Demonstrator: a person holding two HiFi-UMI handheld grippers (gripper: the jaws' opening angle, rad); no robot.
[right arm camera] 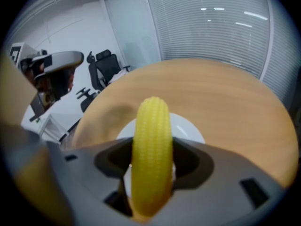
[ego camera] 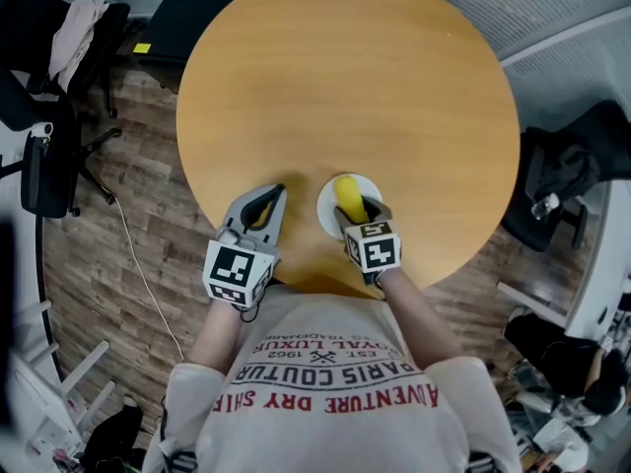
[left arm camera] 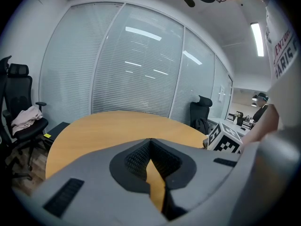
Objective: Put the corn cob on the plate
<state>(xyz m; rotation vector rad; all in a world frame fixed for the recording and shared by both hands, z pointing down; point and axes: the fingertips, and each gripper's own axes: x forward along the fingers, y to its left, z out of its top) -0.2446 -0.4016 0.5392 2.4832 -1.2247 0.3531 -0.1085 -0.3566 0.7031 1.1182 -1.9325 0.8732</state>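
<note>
Pinching the corn cob [right arm camera: 151,131] across its middle, the right gripper [ego camera: 357,213] held it over the white plate [ego camera: 326,213], which sat on the round wooden counter [ego camera: 345,87] close to the edge nearest the person. The jaws were closed against the cob's two flanks. Its blunt tip stuck out ahead of them, and its other end ran back between them. Neither view showed whether the cob already touched the plate or hung just above it.

The cob looked stiff and fairly light, so a firm squeeze seemed unlikely to crush it. Its ridged rows of kernels probably gave the jaws good purchase. The mid-length hold appeared well balanced, with little reason for the cob to tip at either end. Being round, it would likely roll once let go, and the plate's shallow rim might do little to stop it. A low, gentle release near the plate's centre seemed wise.

The cob was an even pale yellow with no husk. Its kernels ran in neat lengthwise rows, and it tapered slightly toward a rounded tip. The surface had a faint sheen.

The left gripper [ego camera: 270,201] lay low over bare counter just beside the plate, its jaws pressed together on nothing.
</note>
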